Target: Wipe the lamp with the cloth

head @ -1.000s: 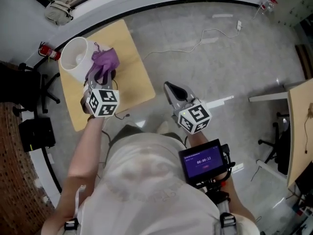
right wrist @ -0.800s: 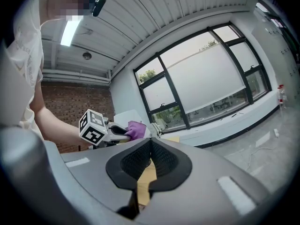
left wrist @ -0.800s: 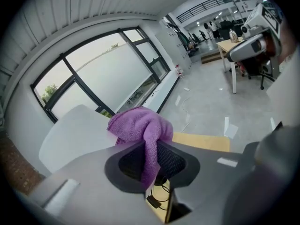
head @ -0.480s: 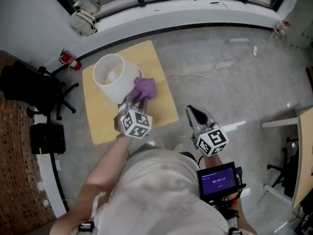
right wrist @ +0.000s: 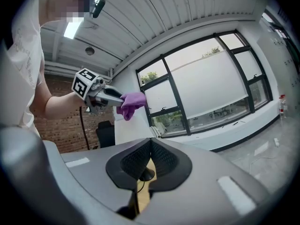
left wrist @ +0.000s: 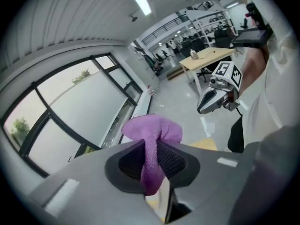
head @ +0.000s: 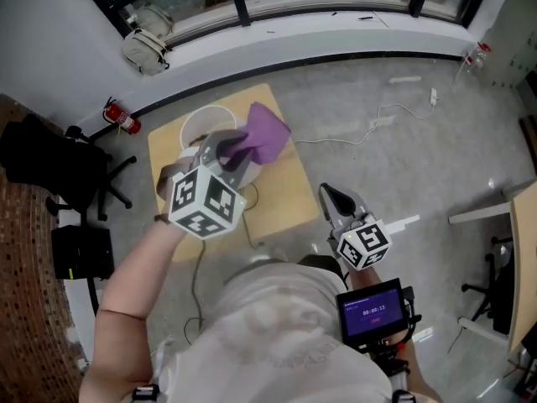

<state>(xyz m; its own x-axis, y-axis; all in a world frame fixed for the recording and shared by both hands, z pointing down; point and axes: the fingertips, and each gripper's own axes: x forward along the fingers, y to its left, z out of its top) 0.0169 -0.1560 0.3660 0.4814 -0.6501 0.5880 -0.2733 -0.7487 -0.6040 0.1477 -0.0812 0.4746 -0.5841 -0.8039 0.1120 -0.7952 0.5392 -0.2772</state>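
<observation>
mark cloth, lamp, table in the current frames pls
cloth [head: 268, 131]: head view, middle of the purple bunch.
lamp [head: 200, 122]: head view, upper left of the white shade.
table [head: 281, 193]: head view, bare wood near its right corner.

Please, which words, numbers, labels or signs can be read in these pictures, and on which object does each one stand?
"00:00:13": on the small purple screen at the person's waist; the finer lines above and below it are too small to read.
Marker cubes, one on each tongs: black-and-white square patterns only, no letters.
Fire extinguisher: label too small to read.
</observation>
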